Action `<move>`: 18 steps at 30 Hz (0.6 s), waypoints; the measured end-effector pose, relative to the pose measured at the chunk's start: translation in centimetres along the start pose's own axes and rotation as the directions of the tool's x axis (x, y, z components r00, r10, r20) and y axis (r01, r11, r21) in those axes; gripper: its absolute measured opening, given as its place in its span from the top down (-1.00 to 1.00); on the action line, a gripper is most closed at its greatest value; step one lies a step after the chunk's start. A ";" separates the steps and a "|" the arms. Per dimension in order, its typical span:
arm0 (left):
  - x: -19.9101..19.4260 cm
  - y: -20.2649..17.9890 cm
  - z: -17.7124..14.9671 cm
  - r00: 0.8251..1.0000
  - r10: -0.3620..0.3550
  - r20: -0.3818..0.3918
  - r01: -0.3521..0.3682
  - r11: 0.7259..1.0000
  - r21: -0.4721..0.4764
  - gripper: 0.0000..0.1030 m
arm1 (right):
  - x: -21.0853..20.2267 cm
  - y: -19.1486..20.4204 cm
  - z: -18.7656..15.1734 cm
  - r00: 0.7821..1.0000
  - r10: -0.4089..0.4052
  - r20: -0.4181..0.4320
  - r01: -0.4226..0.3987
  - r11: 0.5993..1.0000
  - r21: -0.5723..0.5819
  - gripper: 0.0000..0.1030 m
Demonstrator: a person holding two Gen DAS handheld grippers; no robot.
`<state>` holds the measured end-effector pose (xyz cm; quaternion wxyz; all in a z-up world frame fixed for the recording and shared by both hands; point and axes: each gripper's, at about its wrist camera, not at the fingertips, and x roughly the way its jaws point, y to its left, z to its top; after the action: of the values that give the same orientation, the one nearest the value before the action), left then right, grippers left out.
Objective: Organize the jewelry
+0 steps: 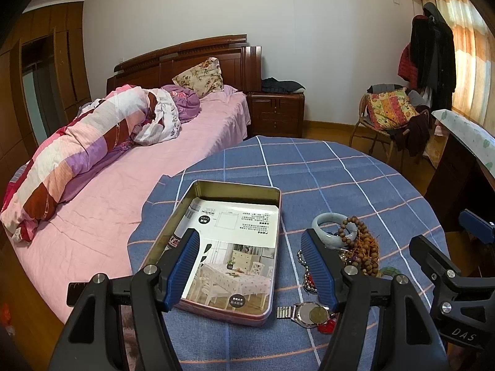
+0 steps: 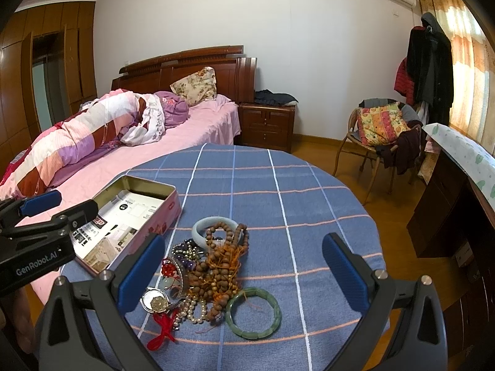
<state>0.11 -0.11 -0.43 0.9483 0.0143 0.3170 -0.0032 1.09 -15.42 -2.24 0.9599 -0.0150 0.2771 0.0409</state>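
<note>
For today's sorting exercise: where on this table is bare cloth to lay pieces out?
Free: the checked cloth beyond the pale bangle and right of the green bangle. Crowded: the jewelry heap beside the tin.

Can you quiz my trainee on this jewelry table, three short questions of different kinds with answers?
1. True or false: the tin already holds jewelry.
2. Which bangle lies nearer the right gripper: A, the green bangle, or B, the pale bangle?
3. What lies beside the pearls, face up?

Key: 1 false, only a printed card lies inside. 2 A. 3 a wristwatch.
</note>
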 end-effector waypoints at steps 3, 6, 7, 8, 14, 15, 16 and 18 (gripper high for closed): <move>0.5 -0.2 -0.1 1.000 0.002 -0.009 -0.002 1.000 0.002 -0.33 | 0.2 0.0 -0.4 1.000 -0.001 -0.005 0.001 1.000 0.000 -1.00; 0.9 -0.2 -0.3 1.000 -0.003 -0.030 0.003 1.000 0.007 -0.33 | 0.5 -0.2 -0.4 1.000 -0.005 -0.016 0.005 1.000 -0.001 -1.00; 1.1 -0.2 -0.4 0.999 -0.005 -0.034 0.005 1.000 0.008 -0.33 | 0.7 -0.3 -0.5 1.000 -0.004 -0.021 0.004 1.000 0.001 -1.00; 1.3 -0.2 -0.6 0.999 -0.008 -0.035 0.008 1.000 0.009 -0.33 | 0.8 -0.4 -0.6 1.000 -0.004 -0.025 0.004 1.000 0.001 -1.00; 2.6 -0.3 -1.1 0.995 -0.008 -0.097 0.011 1.000 0.022 -0.33 | 2.3 -1.9 -1.2 0.997 -0.007 -0.073 0.008 1.000 0.015 -1.00; 2.9 -0.3 -1.2 0.996 -0.015 -0.091 0.017 1.000 0.018 -0.33 | 2.5 -2.1 -1.3 0.997 -0.003 -0.083 0.004 1.000 0.018 -1.00; 3.1 -0.3 -1.3 0.996 -0.009 -0.089 0.012 1.000 0.024 -0.33 | 2.7 -2.4 -1.5 0.996 0.009 -0.089 -0.007 1.000 0.025 -0.96; 3.4 -0.3 -1.6 0.994 -0.008 -0.105 0.010 1.000 0.022 -0.33 | 3.1 -2.5 -1.7 0.994 0.035 -0.106 -0.032 0.999 0.033 -0.77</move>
<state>1.86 -0.39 -3.74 0.9301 0.0238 0.3663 -0.0103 3.03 -17.81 -5.30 0.9430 0.0026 0.3288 0.0517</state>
